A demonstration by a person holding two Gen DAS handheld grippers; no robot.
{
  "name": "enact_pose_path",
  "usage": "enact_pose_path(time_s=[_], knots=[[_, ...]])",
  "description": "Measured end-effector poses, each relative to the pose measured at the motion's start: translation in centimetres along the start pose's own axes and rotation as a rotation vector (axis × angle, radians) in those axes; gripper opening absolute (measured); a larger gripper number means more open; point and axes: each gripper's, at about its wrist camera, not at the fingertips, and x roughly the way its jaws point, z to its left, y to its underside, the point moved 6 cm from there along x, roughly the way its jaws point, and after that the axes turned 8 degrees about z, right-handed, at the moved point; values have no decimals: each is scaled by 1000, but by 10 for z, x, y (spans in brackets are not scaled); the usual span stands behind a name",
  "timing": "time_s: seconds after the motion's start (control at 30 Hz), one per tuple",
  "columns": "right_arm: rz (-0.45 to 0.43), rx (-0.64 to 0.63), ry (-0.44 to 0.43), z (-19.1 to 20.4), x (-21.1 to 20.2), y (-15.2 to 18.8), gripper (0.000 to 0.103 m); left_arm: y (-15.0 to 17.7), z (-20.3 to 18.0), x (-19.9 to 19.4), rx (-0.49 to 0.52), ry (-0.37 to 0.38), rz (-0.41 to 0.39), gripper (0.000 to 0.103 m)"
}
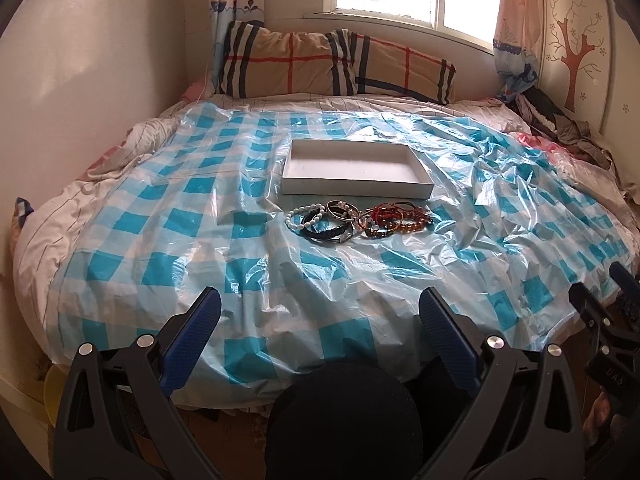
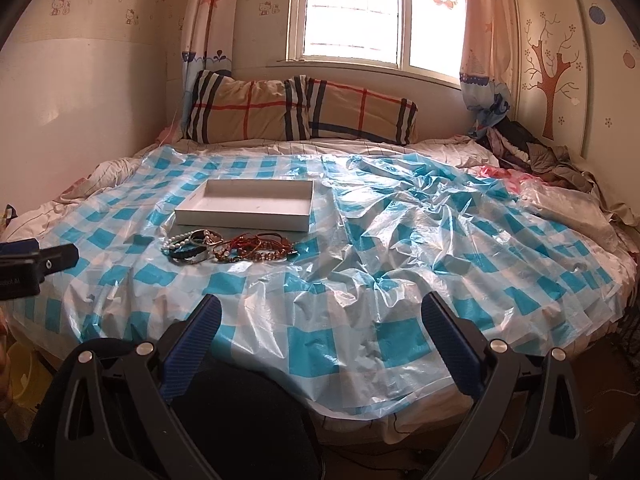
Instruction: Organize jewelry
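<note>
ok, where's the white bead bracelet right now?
The white bead bracelet sits at the left end of the jewelry pile on the blue-checked plastic sheet, just in front of the white tray; the right wrist view shows it left of centre.

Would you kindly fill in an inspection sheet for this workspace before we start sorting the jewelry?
Surface: bed covered by a crinkled blue-and-white checked plastic sheet.
Job's things: open white box, nothing visible inside; pile of bracelets lies just in front of it, including a white bead bracelet at the pile's left end.
Clutter: heap of dark clothes at the bed's far right corner.
Grippers: left tongs open, holding nothing; right tongs open, holding nothing; both hover over the bed's near edge.
Cables: thin dark cable on the floor below the bed edge.
Surroundings: plaid pillows, window, curtains, tree wall sticker.
</note>
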Motion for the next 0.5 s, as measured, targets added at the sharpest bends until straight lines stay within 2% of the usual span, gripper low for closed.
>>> enact_pose_path(time_s=[0.07,0.2,0.5], knots=[[-2,-4,-9,2,-5,-1,96,4,-3,-5,7,-4,-2,95],[-5,-12,-28,7,-11,-2,96,9,-7,-11,-15,38,2,95],[0,-12,-49,10,-19,2,96,6,-6,-23,-32,51,-15,95]])
